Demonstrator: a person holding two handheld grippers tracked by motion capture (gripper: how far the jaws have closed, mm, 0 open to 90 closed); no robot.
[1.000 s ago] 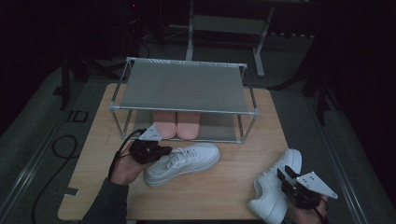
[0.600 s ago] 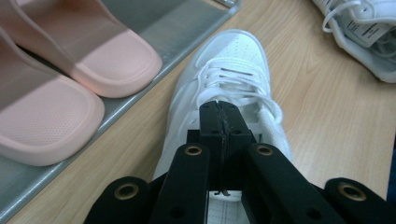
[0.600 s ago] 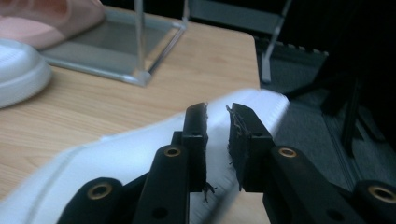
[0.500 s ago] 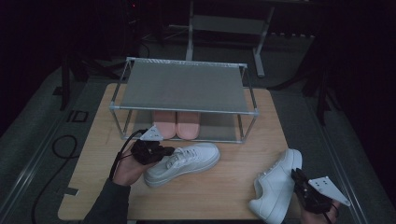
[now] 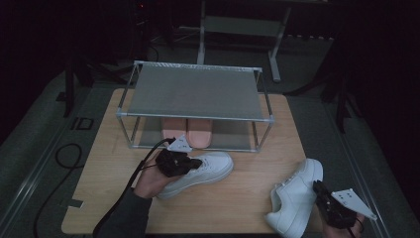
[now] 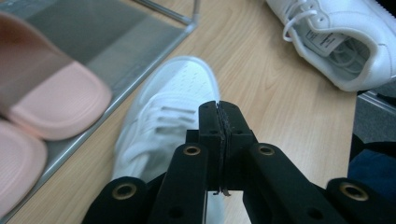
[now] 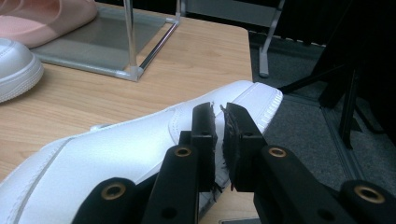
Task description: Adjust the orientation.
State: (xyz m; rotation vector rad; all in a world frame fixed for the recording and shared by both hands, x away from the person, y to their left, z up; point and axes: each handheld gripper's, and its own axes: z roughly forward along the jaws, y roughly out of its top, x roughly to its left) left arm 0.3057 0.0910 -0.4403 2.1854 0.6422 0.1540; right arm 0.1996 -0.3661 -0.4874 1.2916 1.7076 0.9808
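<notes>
While gripped, white sneaker laced.

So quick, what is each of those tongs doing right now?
Left tongs: shut, over the near sneaker; whether they grip it cannot be told.
Right tongs: jaws have just been closing, a narrow gap left, at the other sneaker.

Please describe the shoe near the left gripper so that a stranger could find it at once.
Start at the metal rack at the table's far side, with pink slippers on its lower shelf. Directly before the slippers lies a white sneaker, under the left gripper. The other sneaker lies apart, at the table's right edge.
</notes>
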